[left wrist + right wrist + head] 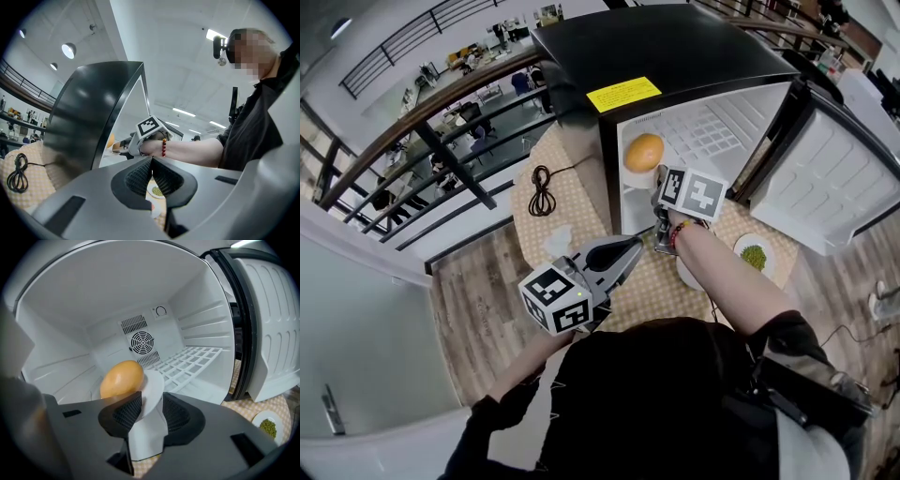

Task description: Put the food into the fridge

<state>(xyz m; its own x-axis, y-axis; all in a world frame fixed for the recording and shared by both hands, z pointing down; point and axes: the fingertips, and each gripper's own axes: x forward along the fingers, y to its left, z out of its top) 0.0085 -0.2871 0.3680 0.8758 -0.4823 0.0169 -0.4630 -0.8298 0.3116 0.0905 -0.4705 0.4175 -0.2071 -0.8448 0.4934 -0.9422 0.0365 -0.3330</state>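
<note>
— Checked table [581, 202], black fridge [675, 47] on it, door wide open?
— Yes. Inside near the front lies a white plate [152, 385] bearing round orange food [122, 379].
— Grippers?
— Right gripper [151, 405] stands spread around the plate's rim, not clamping. Left gripper [151, 164] is closed, empty.

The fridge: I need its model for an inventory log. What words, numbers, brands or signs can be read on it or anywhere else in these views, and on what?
Yellow label on the fridge top: dark print, too small to read.
Dial on the fridge's back wall: a ring mark only, no figures legible.
Near marker cube and far marker cube: black-and-white square patterns, no words.
No other text is visible.
</note>
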